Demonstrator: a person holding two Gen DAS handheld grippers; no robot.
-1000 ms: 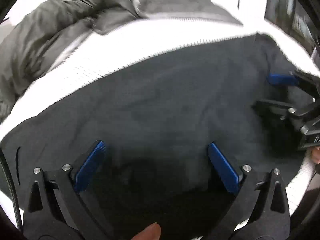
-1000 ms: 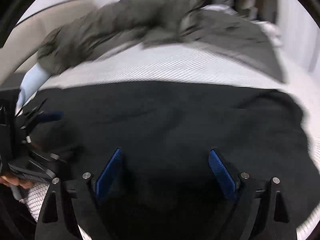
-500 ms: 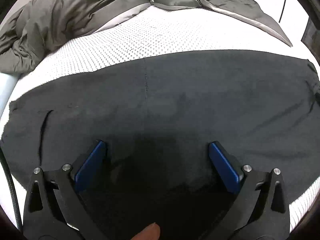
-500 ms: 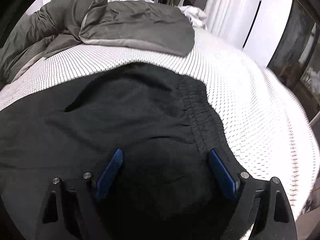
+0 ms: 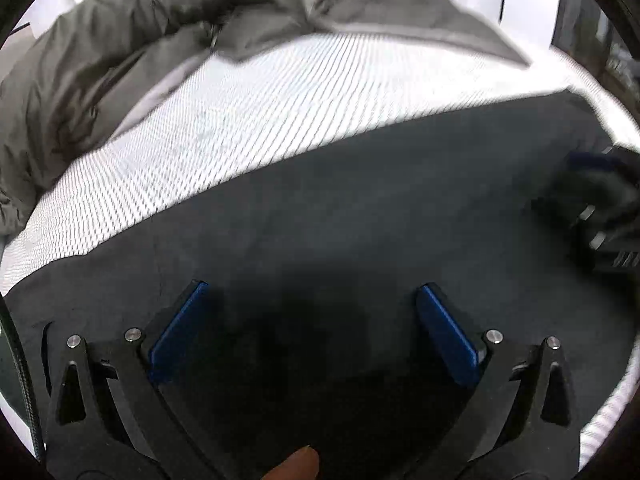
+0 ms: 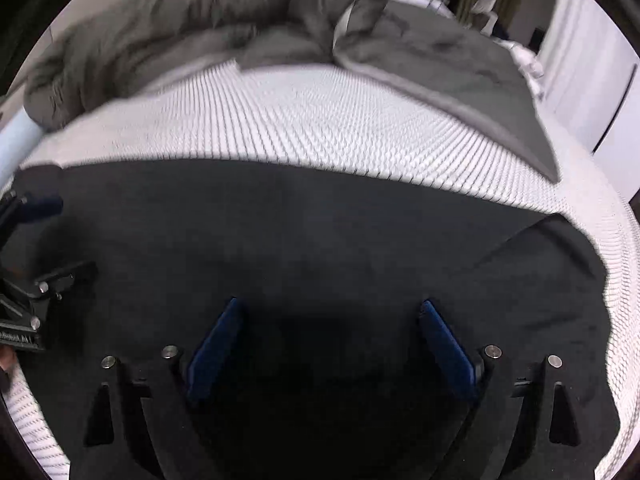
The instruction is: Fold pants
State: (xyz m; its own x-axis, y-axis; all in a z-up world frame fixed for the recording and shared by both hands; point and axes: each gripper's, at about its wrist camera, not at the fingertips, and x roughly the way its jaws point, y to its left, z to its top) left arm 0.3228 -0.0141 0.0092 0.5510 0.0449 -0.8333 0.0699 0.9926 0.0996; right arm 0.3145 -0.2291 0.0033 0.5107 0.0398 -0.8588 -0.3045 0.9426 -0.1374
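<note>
Black pants (image 5: 360, 208) (image 6: 320, 240) lie spread flat across a white textured mattress (image 5: 280, 112) (image 6: 320, 120). My left gripper (image 5: 312, 292) hovers over the dark cloth, blue pads wide apart and nothing between them. My right gripper (image 6: 330, 308) is likewise open above the pants. Each gripper shows in the other's view: the right one blurred at the right edge (image 5: 600, 216), the left one at the left edge (image 6: 28, 272). A fingertip (image 5: 296, 466) shows at the bottom of the left wrist view.
A rumpled grey duvet (image 5: 140, 52) (image 6: 200, 32) is heaped along the far side of the mattress. White curtains (image 6: 580, 60) hang at the far right. The mattress edge drops off at the right (image 6: 624, 280).
Both views swung apart half a second ago, each losing sight of the other gripper, and have swung back. The grippers again face the middle of the pants side by side, both still open.
</note>
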